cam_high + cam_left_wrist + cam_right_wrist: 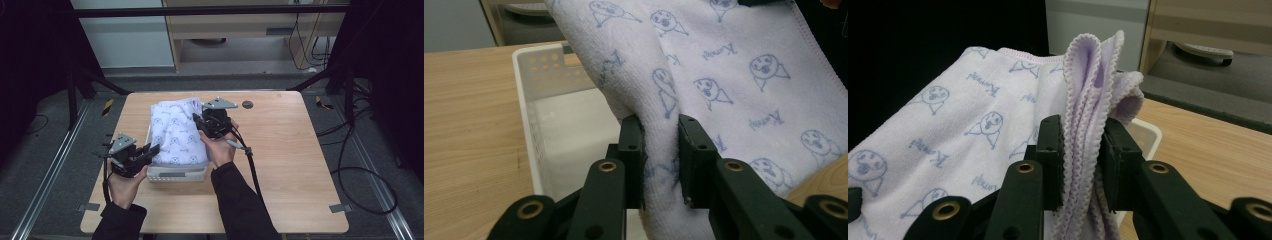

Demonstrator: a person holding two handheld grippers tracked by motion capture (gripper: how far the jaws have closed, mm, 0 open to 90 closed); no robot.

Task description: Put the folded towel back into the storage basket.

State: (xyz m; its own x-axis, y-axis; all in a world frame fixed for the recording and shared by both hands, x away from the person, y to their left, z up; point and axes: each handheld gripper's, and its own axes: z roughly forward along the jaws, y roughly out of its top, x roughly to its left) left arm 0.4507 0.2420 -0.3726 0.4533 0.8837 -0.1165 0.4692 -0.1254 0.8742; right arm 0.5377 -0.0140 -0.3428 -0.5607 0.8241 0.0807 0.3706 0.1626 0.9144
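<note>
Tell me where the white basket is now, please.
In the high view the white basket sits left of centre on the wooden table, under the printed towel, between both grippers.

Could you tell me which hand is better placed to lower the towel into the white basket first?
Left, probably: the left gripper grips the towel directly over the basket; the right gripper holds its far edge.

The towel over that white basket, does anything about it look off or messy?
Nothing damaged or spilled. The towel isn't down in the white basket: it hangs draped over it, pinched at one end by the left gripper and at the bunched hem by the right gripper.
</note>
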